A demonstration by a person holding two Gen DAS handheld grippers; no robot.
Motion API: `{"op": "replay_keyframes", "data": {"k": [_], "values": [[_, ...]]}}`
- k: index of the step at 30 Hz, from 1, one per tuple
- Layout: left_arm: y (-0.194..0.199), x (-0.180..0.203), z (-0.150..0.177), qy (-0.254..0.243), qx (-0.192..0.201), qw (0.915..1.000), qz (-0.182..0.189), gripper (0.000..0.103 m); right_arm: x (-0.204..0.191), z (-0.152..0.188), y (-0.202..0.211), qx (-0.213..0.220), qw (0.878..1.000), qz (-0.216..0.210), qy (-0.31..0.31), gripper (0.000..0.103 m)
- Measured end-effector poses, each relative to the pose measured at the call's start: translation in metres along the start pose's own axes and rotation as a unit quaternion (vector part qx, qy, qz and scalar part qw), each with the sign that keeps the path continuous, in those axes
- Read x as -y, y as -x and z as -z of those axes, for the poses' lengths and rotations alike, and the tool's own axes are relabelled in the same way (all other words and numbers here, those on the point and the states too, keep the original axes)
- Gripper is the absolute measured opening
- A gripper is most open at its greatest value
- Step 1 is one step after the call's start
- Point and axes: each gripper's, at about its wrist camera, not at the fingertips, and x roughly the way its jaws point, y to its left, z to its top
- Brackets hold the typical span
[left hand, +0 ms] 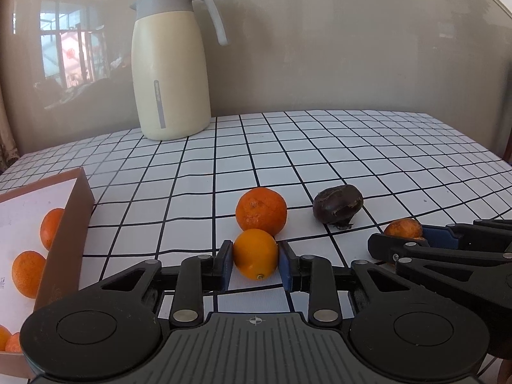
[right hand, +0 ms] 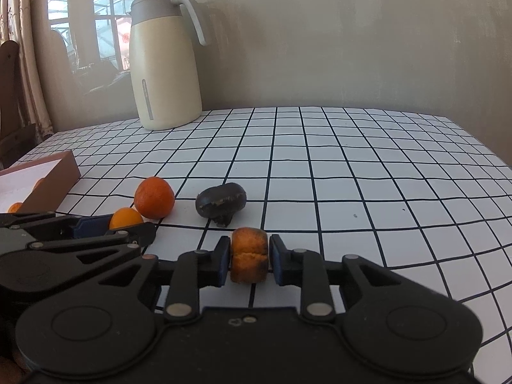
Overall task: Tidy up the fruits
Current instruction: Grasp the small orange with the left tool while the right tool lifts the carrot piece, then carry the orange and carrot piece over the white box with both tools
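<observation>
The left gripper (left hand: 255,264) pinches a small smooth yellow-orange citrus (left hand: 255,253) on the grid cloth, touching the larger round tangerine (left hand: 261,210) behind. The right gripper (right hand: 249,260) squeezes a browned, split, shrivelled orange (right hand: 248,255). That soft fruit could tear, and lifting may roll the tangerine away from the cardboard box (left hand: 65,228).

The desk (left hand: 352,147) carried a white surface with a black grid pattern. The jug (left hand: 171,73) was cream with a grey lid and handle, plus a grey vertical strip on its body. The box (left hand: 68,220) was brown outside, white inside. Fruit colours: one deep orange tangerine (left hand: 261,211); one yellow-orange fruit (left hand: 255,253); one dark brown, near-black fruit (left hand: 337,204); one dull orange fruit (right hand: 248,254) with blackened patches. Each hand-held gripper — left (left hand: 255,264), right (right hand: 249,260) — was black with blue pads.
</observation>
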Motion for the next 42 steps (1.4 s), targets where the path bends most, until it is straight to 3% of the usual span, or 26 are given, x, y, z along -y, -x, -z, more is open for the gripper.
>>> {"op": "replay_keyframes", "data": {"k": [6,21,42], "values": [[0.0,-0.001,0.001,0.0,0.002,1.0,0.001,0.03,0.003,0.004,0.006,0.004,1.0,-0.001,0.001,0.013],[0.013,-0.011,0.009,0.018,0.011,0.9997,0.009,0.03,-0.009,0.008,0.019,0.007,0.999,-0.032,0.011,0.013],[0.083,-0.05,0.02,0.021,0.068,0.9974,0.008,0.03,-0.057,0.008,0.059,0.044,0.995,-0.074,0.043,0.013]]}}
